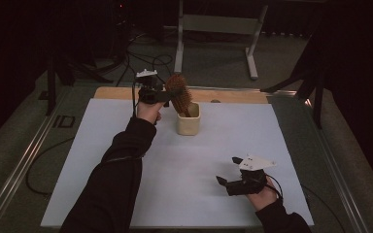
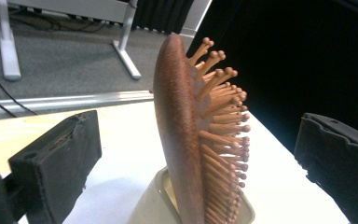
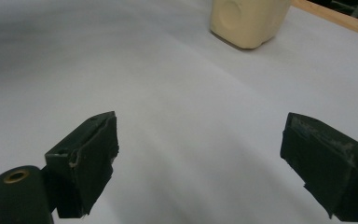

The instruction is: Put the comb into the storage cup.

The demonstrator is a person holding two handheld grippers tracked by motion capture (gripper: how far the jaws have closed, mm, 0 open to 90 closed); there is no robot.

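One wooden hairbrush [image 2: 179, 140] stands rigid and light in the cream cup [image 1: 188, 122]. Left gripper [image 1: 167, 95] fingers [image 2: 56, 168] apart beside its head; right gripper [image 1: 227, 174] fingers apart. Grasp the head edge-on.

No text, label, brand, number or sign can be read anywhere in these pictures.

One hairbrush [image 1: 178, 92], one cream cup [image 1: 188, 120], two grippers.

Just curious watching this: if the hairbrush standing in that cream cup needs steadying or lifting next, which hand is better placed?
Left, probably. The left tongs stand open on either side of the hairbrush, which rests in the cream cup. The right tongs, also open, sit far off near the table's front edge.
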